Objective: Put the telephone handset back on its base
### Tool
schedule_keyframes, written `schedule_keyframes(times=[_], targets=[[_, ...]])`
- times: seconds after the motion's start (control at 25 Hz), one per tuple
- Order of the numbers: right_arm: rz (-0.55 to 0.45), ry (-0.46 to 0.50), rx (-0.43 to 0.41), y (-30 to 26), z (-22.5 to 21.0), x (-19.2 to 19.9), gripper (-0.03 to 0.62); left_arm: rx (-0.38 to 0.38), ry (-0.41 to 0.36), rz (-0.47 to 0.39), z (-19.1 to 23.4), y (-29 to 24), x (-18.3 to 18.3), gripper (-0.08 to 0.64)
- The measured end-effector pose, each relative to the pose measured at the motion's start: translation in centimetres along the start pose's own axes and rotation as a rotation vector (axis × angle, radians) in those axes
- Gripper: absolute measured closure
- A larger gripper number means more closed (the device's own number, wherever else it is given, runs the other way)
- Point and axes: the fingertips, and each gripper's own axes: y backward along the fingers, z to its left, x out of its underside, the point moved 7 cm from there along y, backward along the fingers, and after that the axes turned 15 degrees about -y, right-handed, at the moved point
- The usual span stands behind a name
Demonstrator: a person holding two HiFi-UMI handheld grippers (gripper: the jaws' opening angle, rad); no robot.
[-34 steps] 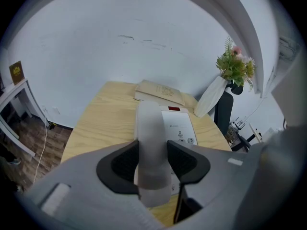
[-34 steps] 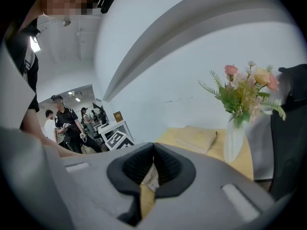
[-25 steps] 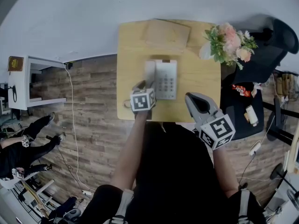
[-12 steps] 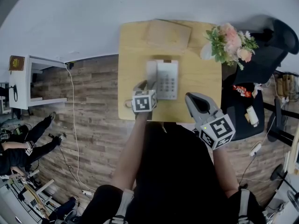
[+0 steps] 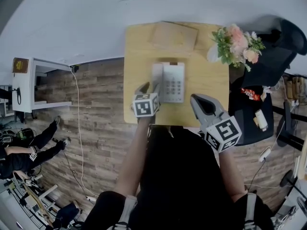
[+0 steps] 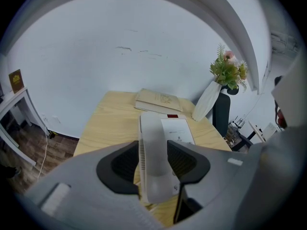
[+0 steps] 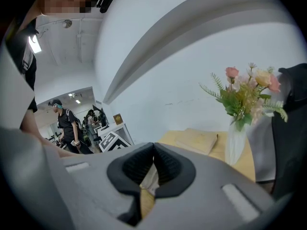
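A white telephone base (image 5: 173,83) with a keypad stands mid-table on the wooden table (image 5: 139,51). The white handset (image 5: 156,75) lies along the base's left side. My left gripper (image 5: 149,86) reaches it from the near edge. In the left gripper view the handset (image 6: 152,143) runs between the two dark pads, which press on its sides, and the base (image 6: 177,130) shows just right of it. My right gripper (image 5: 199,101) hovers at the table's near right edge, shut and empty (image 7: 153,152).
A closed tan book (image 5: 175,36) lies at the table's far edge. A white vase of flowers (image 5: 235,41) stands at the far right corner. A black chair (image 5: 273,56) is right of the table, a white shelf (image 5: 29,85) far left.
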Motion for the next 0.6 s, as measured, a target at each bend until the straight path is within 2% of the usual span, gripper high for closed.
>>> schedule_keyframes(times=[0.28,0.6], targets=[[-0.032,0.012,-0.011,0.0,-0.1,-0.9,0.589,-0.016,-0.011,-0.056,0.1,2.3,-2.1,0.389],[-0.077,0.047,-0.027,0.0,0.5,-2.8,0.589,-0.029,-0.04,-0.176,0.0,6.6,-5.4,0.427]])
